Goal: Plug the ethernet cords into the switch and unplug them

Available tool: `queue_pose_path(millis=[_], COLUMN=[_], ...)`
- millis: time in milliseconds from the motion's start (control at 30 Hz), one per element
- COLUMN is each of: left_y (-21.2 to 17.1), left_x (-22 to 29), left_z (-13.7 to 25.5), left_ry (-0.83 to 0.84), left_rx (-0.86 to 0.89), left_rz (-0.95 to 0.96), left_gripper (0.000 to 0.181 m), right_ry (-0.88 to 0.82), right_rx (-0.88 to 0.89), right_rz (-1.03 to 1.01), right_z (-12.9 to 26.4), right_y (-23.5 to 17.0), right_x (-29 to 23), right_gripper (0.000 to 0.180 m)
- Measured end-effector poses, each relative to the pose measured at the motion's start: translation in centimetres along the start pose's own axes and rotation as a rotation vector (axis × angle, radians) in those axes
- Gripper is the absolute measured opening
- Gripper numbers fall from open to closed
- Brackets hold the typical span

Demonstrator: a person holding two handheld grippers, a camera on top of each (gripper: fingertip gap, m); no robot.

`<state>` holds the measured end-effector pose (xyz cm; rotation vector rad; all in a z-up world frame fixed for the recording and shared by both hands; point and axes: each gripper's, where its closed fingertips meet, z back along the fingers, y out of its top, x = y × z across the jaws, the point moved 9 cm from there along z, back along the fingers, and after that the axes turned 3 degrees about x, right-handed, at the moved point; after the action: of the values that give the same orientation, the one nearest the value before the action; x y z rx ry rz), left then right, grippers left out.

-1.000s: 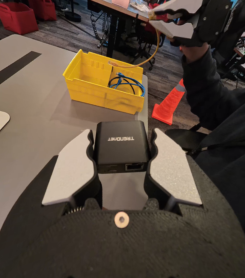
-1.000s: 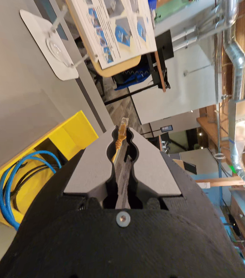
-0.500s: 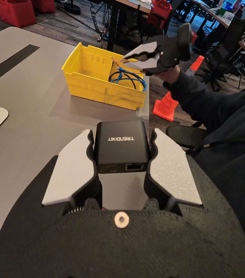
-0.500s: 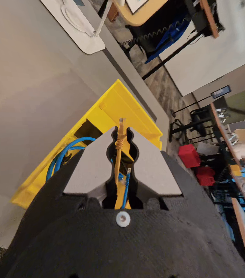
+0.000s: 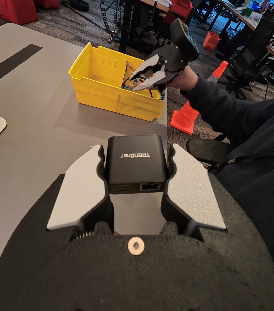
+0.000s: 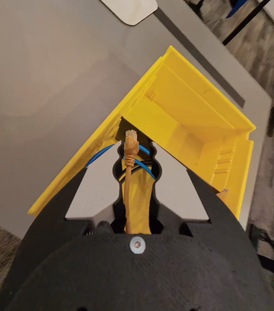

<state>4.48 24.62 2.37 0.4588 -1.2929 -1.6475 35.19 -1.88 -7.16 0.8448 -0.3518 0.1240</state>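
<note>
Gripping the black network switch (image 5: 135, 161) by its two sides, the left tool (image 5: 135, 165) holds it on the grey surface (image 5: 32, 134), the switch's vacant port facing the camera. The right tool (image 6: 137, 143) hangs over the yellow bin (image 5: 116, 99) with its jaws parted, and the orange ethernet cord (image 6: 129, 168) lies loose in the gap between them, its clear plug pointing forward. Coiled blue cord (image 6: 143, 165) and black cord (image 6: 124, 175) lie in the bin's right compartment under that tool.
</note>
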Motion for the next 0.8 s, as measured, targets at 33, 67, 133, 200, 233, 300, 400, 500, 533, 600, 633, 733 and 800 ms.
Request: queue_pose_path(millis=[33,67,133,200,233,300,400,500,533,600,633,733,800], left_y=[0.0,-0.1,-0.1,-0.1,-0.2,-0.3,-0.4,-0.4,-0.4,-0.5,-0.5,-0.5,-0.5], left_x=[0.0,0.0,0.0,0.0,0.0,-0.1,-0.1,0.0,0.0,0.0,0.1,0.4,0.7], left_z=[0.0,-0.1,-0.1,-0.1,-0.1,-0.2,-0.4,-0.5,-0.6,-0.9,-1.1,-1.6,-1.9], left_ry=[0.0,-0.001,-0.001,-0.003,-0.004,-0.005,-0.008,-0.012,-0.014,-0.024,-0.031,-0.056,-0.072], left_rx=[-0.002,-0.005,-0.006,-0.006,-0.006,-0.01,-0.016,-0.015,-0.016,-0.013,-0.01,0.001,0.011], left_rz=[0.0,0.0,0.0,0.001,0.002,0.004,0.005,0.006,0.007,0.013,0.018,0.028,0.033], left_gripper=[0.073,0.073,0.073,0.073,0.073,0.073,0.073,0.073,0.073,0.073,0.073,0.073,0.073], right_ry=[0.03,0.052,0.092,0.127,0.149,0.167,0.14,0.113,0.101,0.071,0.054,0.048,0.071], right_rx=[-0.013,-0.022,-0.043,-0.05,-0.064,-0.077,-0.099,-0.041,-0.013,0.035,0.06,0.187,0.298], right_rz=[-0.016,-0.023,-0.036,-0.058,-0.071,-0.085,-0.06,-0.084,-0.08,-0.019,0.033,0.229,0.387], right_z=[0.1,0.2,0.5,0.9,1.0,1.3,2.1,3.8,4.4,5.5,5.9,6.5,6.5], right_y=[0.0,0.0,0.0,0.1,0.1,0.2,0.3,1.2,1.6,3.0,4.0,7.6,10.4], right_x=[0.2,0.3,0.6,0.9,1.0,1.3,1.8,2.4,2.4,1.8,1.1,-2.6,-6.3], right_gripper=[0.032,0.033,0.036,0.04,0.044,0.046,0.045,0.043,0.043,0.043,0.044,0.047,0.048])
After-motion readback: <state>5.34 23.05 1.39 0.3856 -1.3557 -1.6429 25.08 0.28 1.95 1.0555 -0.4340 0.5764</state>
